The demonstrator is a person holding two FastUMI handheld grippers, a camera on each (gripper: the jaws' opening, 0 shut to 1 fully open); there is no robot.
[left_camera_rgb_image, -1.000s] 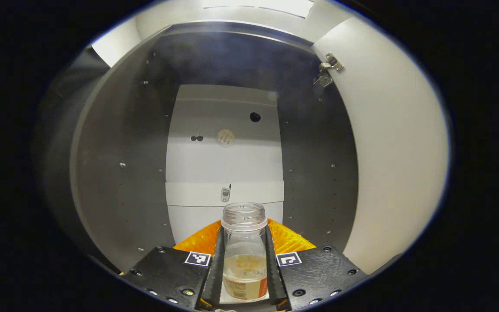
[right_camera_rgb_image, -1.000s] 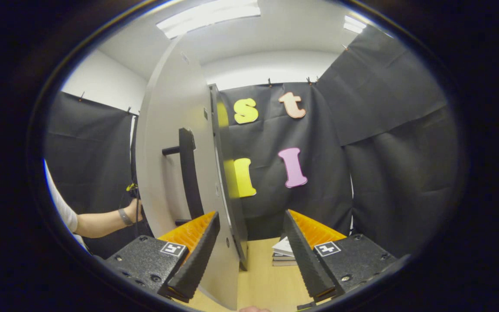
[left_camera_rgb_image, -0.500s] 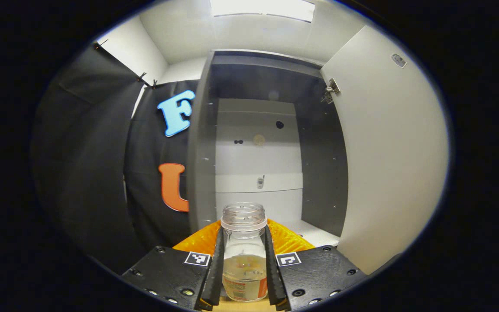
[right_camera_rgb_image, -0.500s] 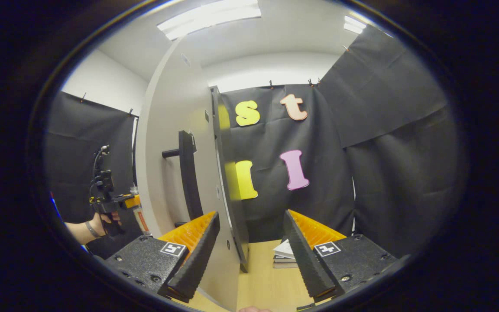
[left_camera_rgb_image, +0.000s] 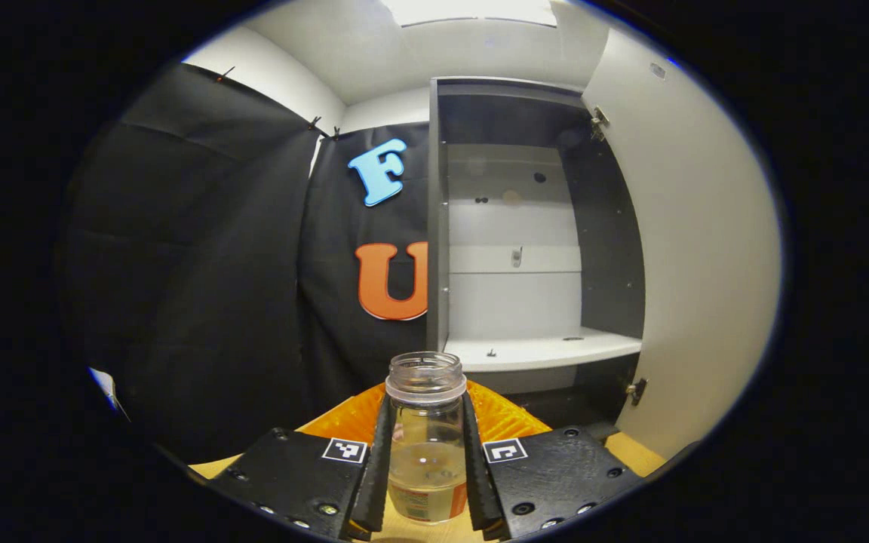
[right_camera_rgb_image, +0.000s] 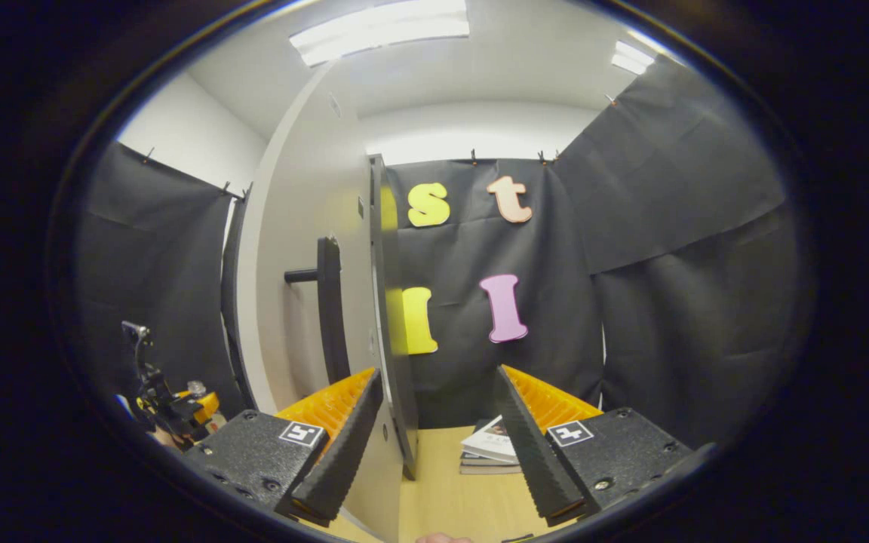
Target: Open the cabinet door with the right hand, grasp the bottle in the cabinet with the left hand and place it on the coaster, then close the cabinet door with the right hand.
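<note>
A clear uncapped bottle (left_camera_rgb_image: 427, 441) with pale liquid and an orange label sits upright between the fingers of my left gripper (left_camera_rgb_image: 426, 460), which is shut on it. It hangs above the wooden table, outside the open cabinet (left_camera_rgb_image: 532, 249). The cabinet's white shelf (left_camera_rgb_image: 540, 351) lies behind the bottle. My right gripper (right_camera_rgb_image: 434, 445) stands open astride the edge of the cabinet door (right_camera_rgb_image: 306, 249), near its dark bar handle (right_camera_rgb_image: 327, 302), without pressing on it. Far off at the lower left of the right gripper view, the left gripper (right_camera_rgb_image: 178, 411) carries the bottle.
The open white door (left_camera_rgb_image: 698, 249) stands to the right of the cabinet in the left gripper view. A stack of books (right_camera_rgb_image: 491, 451) lies on the wooden table (right_camera_rgb_image: 442, 498) ahead of the right gripper. Black cloth walls surround the booth.
My left gripper has pulled the bottle back out of the cabinet and moved left and lower, so the cabinet now stands farther off. The right gripper has barely shifted by the door edge.
</note>
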